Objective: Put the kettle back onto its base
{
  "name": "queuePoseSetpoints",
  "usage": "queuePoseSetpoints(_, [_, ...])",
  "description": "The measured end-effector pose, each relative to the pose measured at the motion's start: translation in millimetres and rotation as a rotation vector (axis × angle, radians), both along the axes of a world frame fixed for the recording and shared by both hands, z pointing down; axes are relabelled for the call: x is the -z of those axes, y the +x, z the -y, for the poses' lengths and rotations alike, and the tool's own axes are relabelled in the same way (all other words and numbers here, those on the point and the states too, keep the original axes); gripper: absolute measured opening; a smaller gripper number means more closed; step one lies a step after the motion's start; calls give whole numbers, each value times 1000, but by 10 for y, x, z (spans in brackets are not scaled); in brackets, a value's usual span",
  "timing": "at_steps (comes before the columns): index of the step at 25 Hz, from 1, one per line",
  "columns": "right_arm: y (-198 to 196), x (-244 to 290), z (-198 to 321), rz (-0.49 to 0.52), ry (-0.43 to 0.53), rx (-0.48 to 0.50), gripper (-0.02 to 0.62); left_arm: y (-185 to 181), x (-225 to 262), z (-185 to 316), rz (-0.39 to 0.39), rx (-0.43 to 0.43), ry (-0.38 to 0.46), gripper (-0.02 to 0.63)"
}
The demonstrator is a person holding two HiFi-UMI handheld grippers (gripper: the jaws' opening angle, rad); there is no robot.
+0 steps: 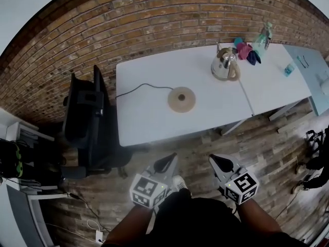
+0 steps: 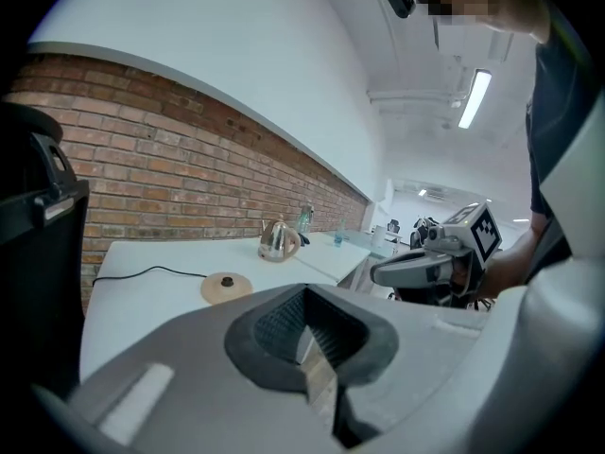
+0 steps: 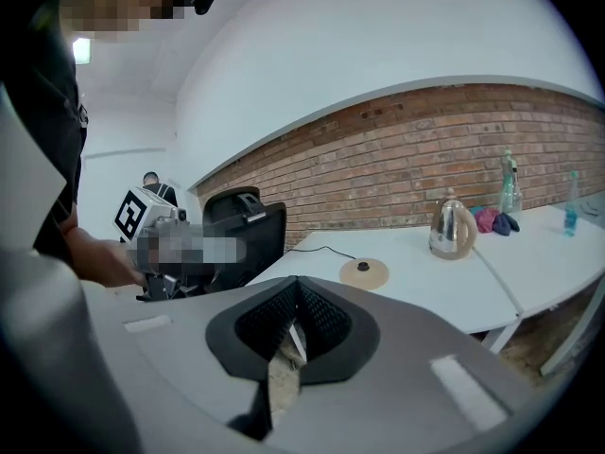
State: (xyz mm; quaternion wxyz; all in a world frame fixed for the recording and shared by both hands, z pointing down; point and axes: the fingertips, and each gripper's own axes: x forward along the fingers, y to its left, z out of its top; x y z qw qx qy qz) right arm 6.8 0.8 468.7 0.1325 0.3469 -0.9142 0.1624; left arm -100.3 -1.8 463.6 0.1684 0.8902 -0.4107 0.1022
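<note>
A steel kettle (image 1: 225,65) stands upright on a long white worktop (image 1: 149,115), well to the right of its round tan base (image 1: 181,99) and not touching it. The base lies bare, with a dark cord (image 1: 140,89) running off its left side across the worktop. Farther from the base than the kettle, on the same side, are a heap of coloured cloths (image 1: 245,51) and a clear bottle (image 1: 262,37). A black office chair (image 1: 86,118) stands left of the base, off the worktop's end, and a brick wall (image 1: 154,19) rises behind. On the near side of the base, over the wooden floor (image 1: 267,138), a person holds the left tool (image 1: 165,164) and right tool (image 1: 220,163) level, each with jaws pressed together and gripping nothing.
</note>
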Motion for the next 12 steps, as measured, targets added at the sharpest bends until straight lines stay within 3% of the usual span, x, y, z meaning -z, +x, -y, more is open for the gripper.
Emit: queuePoseSetpoints(12, [-444, 330, 157, -45, 84, 28, 26, -350, 198, 94, -21, -2, 57, 1])
